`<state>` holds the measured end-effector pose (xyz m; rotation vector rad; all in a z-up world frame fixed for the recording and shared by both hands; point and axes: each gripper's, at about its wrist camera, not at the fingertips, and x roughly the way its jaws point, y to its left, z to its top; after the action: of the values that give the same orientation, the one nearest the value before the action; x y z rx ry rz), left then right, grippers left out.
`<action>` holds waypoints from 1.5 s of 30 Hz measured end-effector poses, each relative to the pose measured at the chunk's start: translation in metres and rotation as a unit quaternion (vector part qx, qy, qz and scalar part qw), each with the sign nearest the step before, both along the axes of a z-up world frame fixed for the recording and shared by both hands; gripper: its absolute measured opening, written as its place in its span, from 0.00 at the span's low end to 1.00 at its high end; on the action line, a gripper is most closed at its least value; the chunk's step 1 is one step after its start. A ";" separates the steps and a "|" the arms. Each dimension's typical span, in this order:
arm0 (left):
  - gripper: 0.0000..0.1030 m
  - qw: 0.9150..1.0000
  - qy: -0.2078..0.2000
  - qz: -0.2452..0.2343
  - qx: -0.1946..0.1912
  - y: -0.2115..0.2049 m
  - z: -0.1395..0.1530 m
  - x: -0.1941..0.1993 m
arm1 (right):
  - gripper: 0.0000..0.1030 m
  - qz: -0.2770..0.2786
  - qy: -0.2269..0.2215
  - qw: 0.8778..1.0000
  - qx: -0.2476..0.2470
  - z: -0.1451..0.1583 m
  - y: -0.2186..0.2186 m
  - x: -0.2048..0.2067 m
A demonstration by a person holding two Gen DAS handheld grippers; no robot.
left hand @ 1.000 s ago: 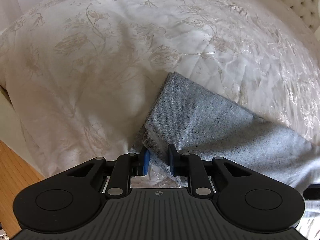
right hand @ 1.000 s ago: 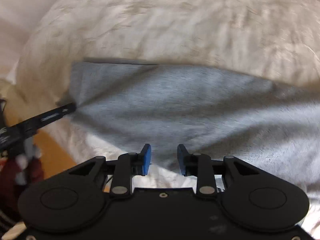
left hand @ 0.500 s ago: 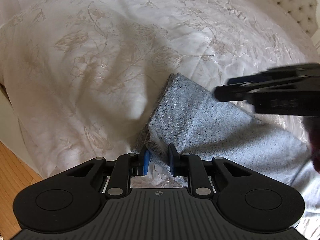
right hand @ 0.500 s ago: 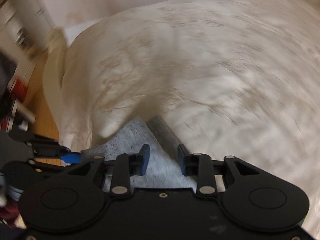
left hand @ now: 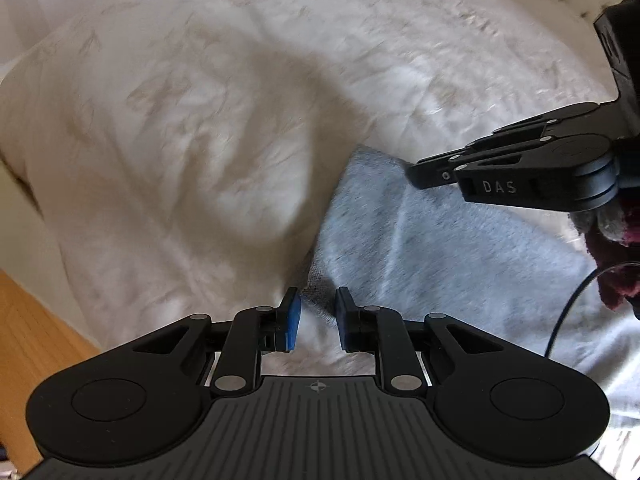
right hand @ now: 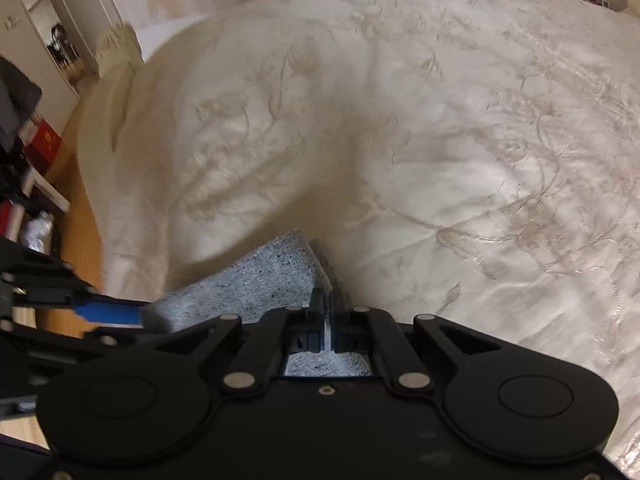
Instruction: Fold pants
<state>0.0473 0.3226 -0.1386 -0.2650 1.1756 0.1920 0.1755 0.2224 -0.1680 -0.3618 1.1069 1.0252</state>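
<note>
The right gripper (right hand: 328, 312) has just swung in and clenched its jaws on the pants' (left hand: 420, 240) far corner at twelve o'clock; the left gripper (left hand: 316, 318) keeps pinching the near corner. Both corners held on the bed (right hand: 440, 120), the fold can begin.

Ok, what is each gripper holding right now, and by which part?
Both hold the grey knit pants on the cream bedspread: the right gripper is shut on one end corner, the left gripper pinches the neighbouring corner.
</note>
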 end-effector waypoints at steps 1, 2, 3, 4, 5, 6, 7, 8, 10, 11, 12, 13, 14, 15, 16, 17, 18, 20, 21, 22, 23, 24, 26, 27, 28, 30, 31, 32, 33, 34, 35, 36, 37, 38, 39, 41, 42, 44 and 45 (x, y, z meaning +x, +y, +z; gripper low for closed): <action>0.19 1.000 0.007 0.004 0.006 0.002 -0.003 -0.002 | 0.04 -0.004 -0.004 1.000 -0.006 -0.005 0.002 -0.001; 0.19 1.000 0.012 0.009 0.010 0.005 -0.004 -0.003 | 0.04 -0.012 -0.005 1.000 -0.008 -0.007 0.003 -0.002; 0.19 1.000 0.016 0.014 0.014 0.008 -0.004 -0.006 | 0.03 -0.024 -0.008 1.000 -0.008 -0.011 0.004 -0.001; 0.19 1.000 0.019 0.017 0.016 0.011 -0.004 -0.008 | 0.03 -0.037 -0.014 0.999 -0.008 -0.012 0.005 0.000; 0.19 0.999 0.022 0.021 0.018 0.014 -0.004 -0.010 | 0.02 -0.049 -0.016 0.999 -0.005 -0.012 0.005 0.002; 0.19 0.999 0.022 0.024 0.020 0.017 -0.003 -0.012 | 0.02 -0.063 -0.019 0.998 0.000 -0.010 0.004 0.003; 0.19 0.999 0.021 0.026 0.023 0.020 -0.001 -0.014 | 0.02 -0.071 -0.019 0.997 0.004 -0.008 0.003 0.005; 0.19 0.999 0.019 0.027 0.026 0.022 0.002 -0.015 | 0.02 -0.074 -0.016 0.997 0.004 -0.008 0.004 0.008; 0.19 0.999 0.009 0.025 0.028 0.025 0.008 -0.014 | 0.02 -0.074 -0.011 0.997 0.005 -0.009 0.005 0.012; 0.19 0.999 0.003 0.023 0.028 0.025 0.012 -0.012 | 0.03 -0.073 -0.014 0.997 0.004 -0.008 0.005 0.012; 0.19 0.999 -0.002 0.019 0.027 0.025 0.014 -0.010 | 0.04 -0.075 -0.016 0.997 0.010 -0.003 0.004 0.013; 0.19 0.999 -0.006 0.015 0.027 0.025 0.015 -0.009 | 0.09 -0.076 -0.010 0.997 0.027 0.003 -0.001 0.012; 0.19 1.000 -0.007 0.012 0.027 0.024 0.015 -0.007 | 0.22 -0.076 0.001 0.996 0.043 0.009 -0.005 0.012; 0.19 1.000 -0.006 0.009 0.025 0.023 0.013 -0.005 | 0.33 -0.073 0.004 0.996 0.048 0.013 -0.007 0.010; 0.19 1.000 -0.005 0.007 0.023 0.022 0.012 -0.004 | 0.47 -0.065 0.002 0.997 0.045 0.014 -0.007 0.008; 0.19 1.000 -0.004 0.006 0.022 0.021 0.012 -0.004 | 0.45 -0.053 -0.004 0.998 0.043 0.013 -0.005 0.005; 0.19 1.000 -0.003 0.005 0.022 0.019 0.012 -0.005 | 0.45 -0.044 -0.008 0.998 0.036 0.011 -0.002 0.004; 0.19 1.000 -0.002 0.000 0.022 0.017 0.013 -0.009 | 0.44 -0.019 0.000 1.000 0.022 0.001 0.007 0.004; 0.19 1.000 -0.002 -0.001 0.024 0.016 0.013 -0.012 | 0.43 -0.009 0.001 1.000 0.018 -0.004 0.010 0.003; 0.19 1.000 -0.002 -0.002 0.025 0.016 0.013 -0.015 | 0.42 0.001 0.003 1.000 0.014 -0.008 0.014 0.003; 0.19 1.000 -0.002 -0.002 0.026 0.016 0.014 -0.018 | 0.40 0.009 0.007 1.000 0.011 -0.010 0.016 0.002; 0.19 1.000 -0.001 0.000 0.027 0.017 0.015 -0.022 | 0.38 0.018 0.010 1.000 0.010 -0.013 0.018 0.002; 0.19 1.000 0.003 0.005 0.027 0.018 0.014 -0.027 | 0.11 0.031 0.006 1.000 0.003 -0.016 0.021 0.001; 0.19 1.000 0.005 0.007 0.026 0.020 0.014 -0.028 | 0.06 0.036 -0.001 0.999 -0.003 -0.015 0.020 -0.001; 0.19 1.000 0.006 0.010 0.026 0.022 0.013 -0.030 | 0.05 0.039 -0.008 0.999 -0.003 -0.013 0.019 -0.002; 0.19 0.999 0.008 0.013 0.029 0.025 0.013 -0.032 | 0.05 0.038 -0.014 0.999 0.012 -0.002 0.012 -0.004; 0.19 0.999 0.007 0.015 0.031 0.027 0.013 -0.032 | 0.05 0.040 -0.023 0.999 0.022 0.008 0.007 -0.008; 0.19 0.999 0.005 0.017 0.032 0.029 0.013 -0.033 | 0.05 0.046 -0.032 0.998 0.034 0.020 0.001 -0.014; 0.19 0.999 0.002 0.019 0.032 0.031 0.013 -0.032 | 0.05 0.053 -0.040 0.997 0.045 0.032 -0.005 -0.021; 0.19 0.999 0.000 0.021 0.032 0.034 0.014 -0.031 | 0.05 0.062 -0.046 0.995 0.056 0.044 -0.011 -0.027; 0.19 0.999 -0.004 0.023 0.031 0.035 0.014 -0.028 | 0.05 0.073 -0.050 0.993 0.072 0.060 -0.018 -0.035; 0.19 0.999 -0.008 0.025 0.032 0.037 0.015 -0.026 | 0.05 0.081 -0.053 0.992 0.082 0.072 -0.025 -0.040; 0.19 0.999 -0.013 0.025 0.032 0.038 0.016 -0.023 | 0.05 0.087 -0.057 0.990 0.092 0.084 -0.031 -0.046; 0.19 0.999 -0.019 0.023 0.033 0.039 0.016 -0.019 | 0.05 0.090 -0.060 0.989 0.099 0.094 -0.036 -0.050; 0.19 0.999 -0.026 0.020 0.032 0.039 0.017 -0.015 | 0.05 0.089 -0.064 0.988 0.105 0.103 -0.042 -0.053; 0.19 0.999 -0.043 0.006 0.026 0.038 0.018 -0.005 | 0.05 0.080 -0.072 0.988 0.107 0.112 -0.047 -0.054; 0.19 0.998 -0.055 -0.005 0.013 0.037 0.019 -0.001 | 0.05 0.074 -0.079 0.989 0.106 0.113 -0.048 -0.054; 0.19 0.997 -0.069 -0.036 -0.025 0.034 0.019 0.003 | 0.05 0.064 -0.089 0.989 0.097 0.107 -0.045 -0.050; 0.19 0.995 -0.065 -0.055 -0.049 0.032 0.017 0.006 | 0.05 0.059 -0.089 0.990 0.090 0.100 -0.041 -0.045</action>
<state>0.0529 0.3550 -0.1218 -0.2936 1.0678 0.0192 0.1302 0.1814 -0.0677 -0.3684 0.8338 1.1650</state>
